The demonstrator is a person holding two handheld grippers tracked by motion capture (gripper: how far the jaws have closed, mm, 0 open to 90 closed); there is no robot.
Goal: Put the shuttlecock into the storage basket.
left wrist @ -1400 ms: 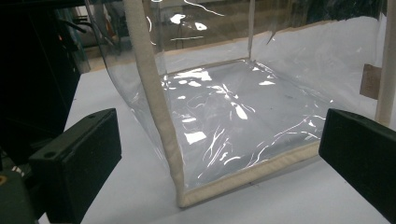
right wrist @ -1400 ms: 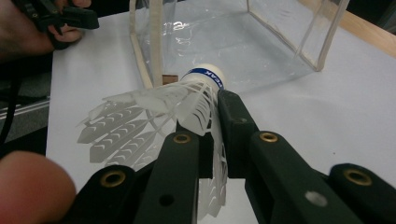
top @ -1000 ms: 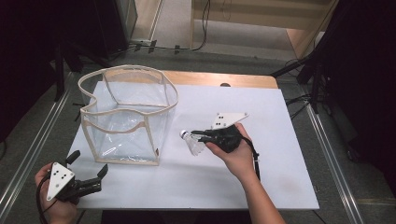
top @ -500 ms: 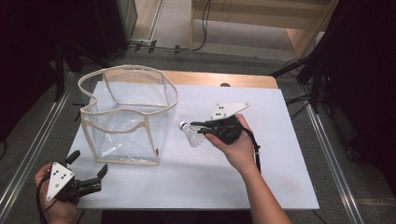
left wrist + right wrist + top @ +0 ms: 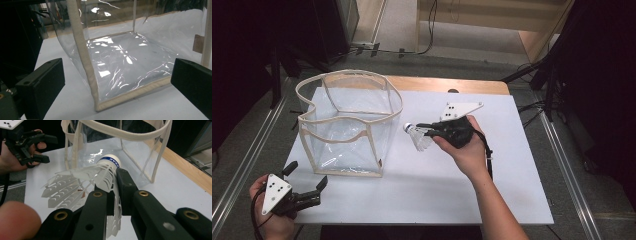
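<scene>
White tabletop (image 5: 422,190). Clear bag (image 5: 347,125) with cream trim stands open, left-centre. Right hand-held gripper (image 5: 428,131) clamped on shuttlecock (image 5: 417,136), held above the tabletop just right of the bag, cork toward it, probably not touching. Left hand-held gripper (image 5: 307,182), jaws apart, at bag's near corner.

A white table top (image 5: 492,195) covers most of the scene, with a strip of bare wood (image 5: 472,85) showing along its far edge and a small dark spot (image 5: 453,91) just where the two meet. Metal rails run along the floor on the left (image 5: 242,165) and on the right (image 5: 572,170) of the table. Black stand legs (image 5: 532,75) slant down at the far right. Beyond the table, dark cables (image 5: 402,50) lie on the grey floor (image 5: 397,25), near pale wooden furniture (image 5: 492,22).
</scene>
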